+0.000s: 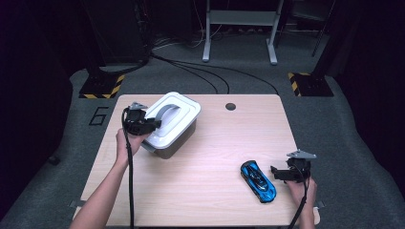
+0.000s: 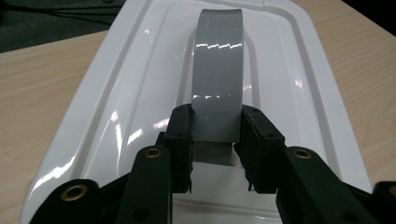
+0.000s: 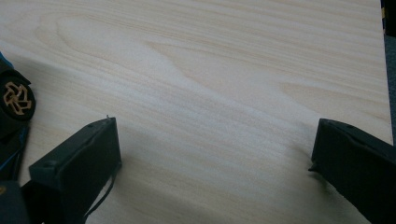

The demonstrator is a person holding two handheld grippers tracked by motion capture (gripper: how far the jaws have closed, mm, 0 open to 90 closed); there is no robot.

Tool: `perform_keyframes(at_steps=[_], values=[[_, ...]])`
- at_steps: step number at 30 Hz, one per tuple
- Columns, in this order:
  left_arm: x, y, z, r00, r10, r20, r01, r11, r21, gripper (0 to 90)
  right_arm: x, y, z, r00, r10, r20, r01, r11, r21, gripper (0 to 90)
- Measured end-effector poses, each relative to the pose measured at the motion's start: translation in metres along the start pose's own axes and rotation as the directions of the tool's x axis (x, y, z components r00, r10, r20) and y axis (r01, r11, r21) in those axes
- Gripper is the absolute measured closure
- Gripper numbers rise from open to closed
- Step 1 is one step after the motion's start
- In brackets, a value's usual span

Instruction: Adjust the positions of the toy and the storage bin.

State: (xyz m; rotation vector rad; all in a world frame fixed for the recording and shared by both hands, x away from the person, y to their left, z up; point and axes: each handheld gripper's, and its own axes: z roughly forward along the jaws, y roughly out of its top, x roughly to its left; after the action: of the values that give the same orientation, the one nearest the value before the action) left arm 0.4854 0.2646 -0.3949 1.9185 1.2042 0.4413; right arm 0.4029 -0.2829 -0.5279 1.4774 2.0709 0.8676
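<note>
Two grippers were at work: the left gripper (image 2: 212, 140) had its fingers closed on the grey handle (image 2: 217, 74) of the white-lidded box (image 1: 169, 125) at the bench's (image 1: 210, 191) far-left, seemingly set to lift, while the right gripper (image 1: 282, 172) waited wide open and empty beside the blue toy car (image 1: 258, 181).

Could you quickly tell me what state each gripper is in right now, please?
Left gripper: closed on the grey handle of the white lid.
Right gripper: open, holding nothing, beside the blue toy car.
</note>
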Motion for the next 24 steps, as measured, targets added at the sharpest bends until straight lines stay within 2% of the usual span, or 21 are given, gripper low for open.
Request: perform_keyframes(at_steps=[4, 5, 6, 7, 9, 10, 11, 12, 14, 15, 17, 19, 22, 24], values=[[-0.006, -0.002, -0.001, 1.0, 0.006, 0.006, -0.006, 0.9999, -0.014, 65.3, 0.0, 0.0, 0.0, 1.0, 0.0, 0.0, 0.0, 1.0, 0.0, 0.4], [-0.006, -0.002, -0.001, 1.0, 0.006, 0.006, -0.006, 0.9999, -0.014, 60.9, 0.0, 0.0, 0.0, 1.0, 0.001, 0.0, -0.001, 1.0, 0.0, 0.5], [-0.006, -0.001, -0.001, 0.9999, 0.011, 0.008, -0.011, 0.9999, 0.002, 60.9, 0.0, 0.0, 0.0, 1.0, 0.001, 0.0, -0.001, 1.0, 0.0, 0.5], [-0.005, -0.001, -0.001, 0.9998, 0.021, 0.001, -0.021, 0.9998, 0.0, 49.0, 0.0, 0.0, 0.0, 1.0, 0.001, 0.0, -0.001, 1.0, 0.0, 0.5], [-0.003, -0.001, -0.004, 0.9998, 0.021, -0.006, -0.021, 0.9997, -0.014, 40.2, 0.0, 0.0, 0.0, 1.0, 0.001, 0.0, -0.001, 1.0, 0.0, 0.5], [-0.001, -0.001, -0.008, 0.9997, 0.021, -0.01, -0.021, 0.9996, -0.02, 40.2, 0.0, 0.0, 0.0, 1.0, 0.0, 0.0, 0.0, 1.0, -0.001, 0.5], [0.004, -0.001, -0.014, 0.9992, 0.033, -0.02, -0.034, 0.9989, -0.031, 32.7, 0.0, 0.0, 0.0, 1.0, 0.001, 0.0, -0.001, 1.0, 0.0, 0.5], [0.004, -0.001, -0.014, 0.9992, 0.033, -0.02, -0.034, 0.9989, -0.031, 30.6, 0.0, 0.0, 0.0, 1.0, 0.001, 0.0, -0.001, 1.0, 0.0, 0.5], [0.015, -0.001, -0.022, 0.9978, 0.047, -0.048, -0.048, 0.9983, -0.031, 27.0, 0.0, 0.0, 0.0, 1.0, 0.001, 0.0, -0.001, 1.0, 0.0, 0.5], [0.015, -0.001, -0.022, 0.9978, 0.047, -0.048, -0.048, 0.9983, -0.031, 26.3, 0.0, 0.0, 0.0, 1.0, 0.001, 0.0, -0.001, 1.0, 0.0, 0.5], [0.024, -0.002, -0.025, 0.9965, 0.044, -0.071, -0.047, 0.9983, -0.034, 25.2, 0.0, 0.0, 0.0, 1.0, 0.001, 0.0, -0.001, 1.0, 0.0, 0.5], [0.033, -0.003, -0.026, 0.9964, 0.041, -0.074, -0.043, 0.9987, -0.026, 24.8, 0.0, 0.0, 0.0, 1.0, 0.001, 0.0, -0.001, 1.0, 0.0, 0.5], [0.049, -0.007, -0.023, 0.996, 0.039, -0.08, -0.038, 0.9992, 0.013, 24.4, 0.0, 0.0, 0.0, 1.0, 0.001, 0.0, -0.001, 1.0, 0.0, 0.5], [0.052, -0.008, -0.022, 0.9952, 0.046, -0.087, -0.043, 0.9987, 0.028, 24.4, 0.0, 0.0, 0.0, 1.0, 0.001, 0.0, -0.001, 1.0, 0.0, 0.5]])
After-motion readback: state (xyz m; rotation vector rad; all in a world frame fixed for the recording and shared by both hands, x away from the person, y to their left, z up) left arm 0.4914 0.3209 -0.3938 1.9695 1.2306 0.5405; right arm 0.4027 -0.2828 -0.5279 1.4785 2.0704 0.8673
